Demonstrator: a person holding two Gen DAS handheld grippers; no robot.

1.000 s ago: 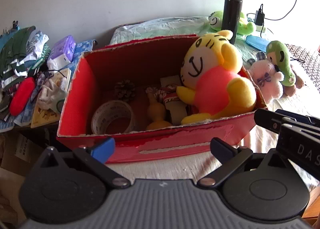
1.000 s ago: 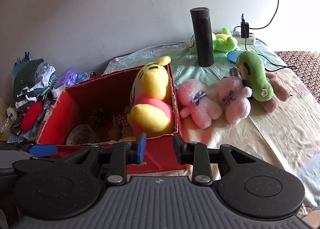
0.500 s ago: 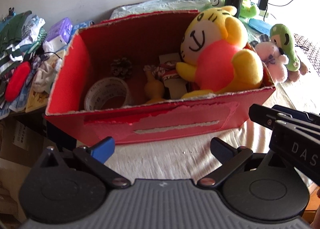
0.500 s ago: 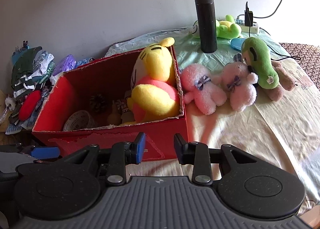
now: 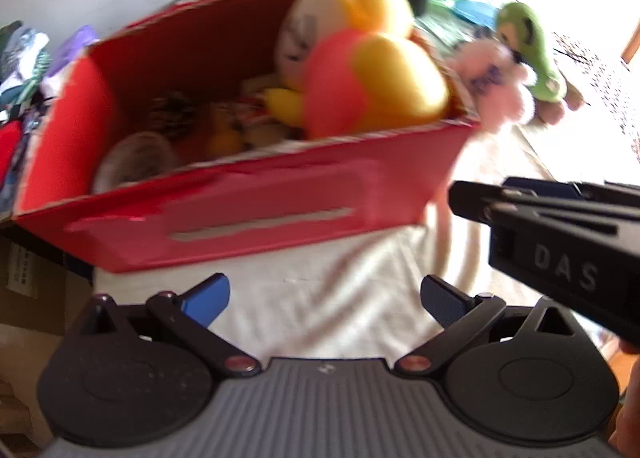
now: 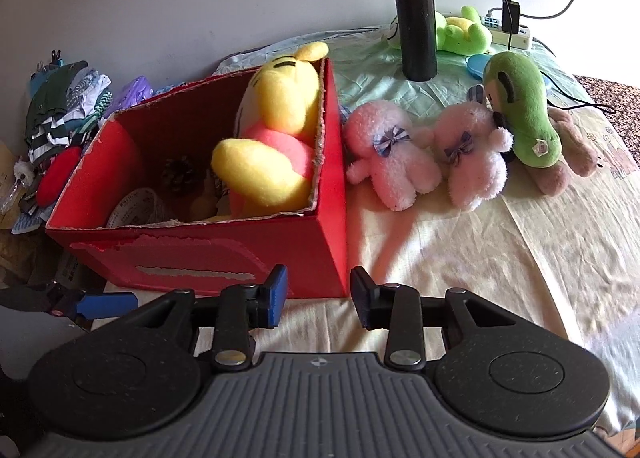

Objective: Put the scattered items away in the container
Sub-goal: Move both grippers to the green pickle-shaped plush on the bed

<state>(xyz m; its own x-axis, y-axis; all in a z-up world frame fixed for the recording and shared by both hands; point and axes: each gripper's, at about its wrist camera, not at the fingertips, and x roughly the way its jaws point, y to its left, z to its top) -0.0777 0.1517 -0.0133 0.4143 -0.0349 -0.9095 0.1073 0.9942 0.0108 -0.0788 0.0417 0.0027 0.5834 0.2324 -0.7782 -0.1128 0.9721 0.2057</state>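
Note:
A red cardboard box (image 6: 224, 254) stands on the bed and holds a yellow and pink plush tiger (image 6: 272, 138), a tape roll (image 6: 138, 204), a pine cone (image 6: 178, 174) and small items. Two pink plush toys (image 6: 390, 154) (image 6: 472, 154) and a green plush (image 6: 520, 110) lie on the sheet right of the box. My left gripper (image 5: 324, 300) is open and empty in front of the box (image 5: 248, 214). My right gripper (image 6: 318, 296) is open and empty by the box's front right corner; it also shows in the left wrist view (image 5: 560, 230).
A black flask (image 6: 414, 18) stands behind the toys, with a green frog plush (image 6: 460, 32) and a power strip (image 6: 512, 32) beyond. Clothes and small items (image 6: 60, 110) pile up left of the box. The bed edge runs below the box front.
Both grippers have drawn back and risen a little from the box. The left wrist view has swung right and is blurred. Both stay open and empty.

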